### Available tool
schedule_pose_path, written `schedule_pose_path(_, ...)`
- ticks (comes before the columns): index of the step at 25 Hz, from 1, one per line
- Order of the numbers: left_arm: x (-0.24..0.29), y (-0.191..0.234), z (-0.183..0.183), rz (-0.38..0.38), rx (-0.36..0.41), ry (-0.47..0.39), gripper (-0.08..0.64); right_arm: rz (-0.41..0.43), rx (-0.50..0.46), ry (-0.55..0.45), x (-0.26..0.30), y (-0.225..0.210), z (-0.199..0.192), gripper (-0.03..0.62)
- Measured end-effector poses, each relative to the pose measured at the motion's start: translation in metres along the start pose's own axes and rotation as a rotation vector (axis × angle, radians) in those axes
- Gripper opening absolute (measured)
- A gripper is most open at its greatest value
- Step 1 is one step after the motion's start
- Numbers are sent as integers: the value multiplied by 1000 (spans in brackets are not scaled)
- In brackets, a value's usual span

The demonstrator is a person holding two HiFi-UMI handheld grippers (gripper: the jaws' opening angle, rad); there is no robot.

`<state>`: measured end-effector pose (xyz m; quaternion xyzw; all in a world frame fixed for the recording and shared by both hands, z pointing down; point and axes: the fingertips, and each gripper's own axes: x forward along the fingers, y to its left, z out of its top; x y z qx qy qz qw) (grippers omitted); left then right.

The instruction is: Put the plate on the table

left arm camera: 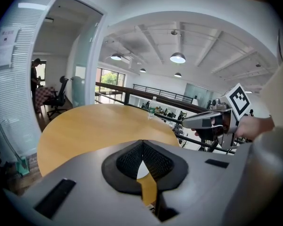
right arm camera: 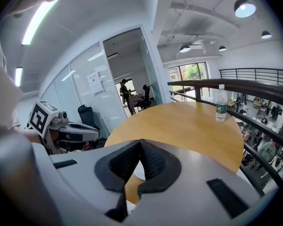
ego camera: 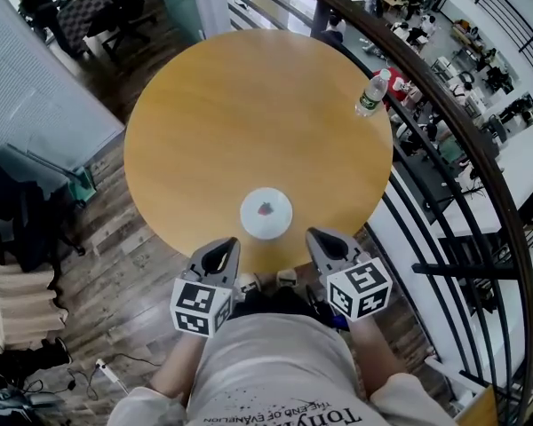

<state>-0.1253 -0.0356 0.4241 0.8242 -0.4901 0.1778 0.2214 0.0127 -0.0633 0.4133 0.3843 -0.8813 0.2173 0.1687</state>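
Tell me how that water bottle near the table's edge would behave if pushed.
The bottle stands tall and narrow, so a high push would probably tip it. Being round, it might then roll off the nearby table edge.

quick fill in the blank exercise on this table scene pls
The table has a ___ top.
The water bottle stands ___ near the far edge.
The left gripper and right gripper have their fingers ___, holding nothing.
Ahead of them lies a white ___.
Missing: round; upright; shut; plate
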Motion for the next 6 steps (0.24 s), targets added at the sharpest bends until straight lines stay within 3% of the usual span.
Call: schedule_pose_path(6,0,-10,5,-8,19,2,25,-6,12,6,-9,-3,-5,20)
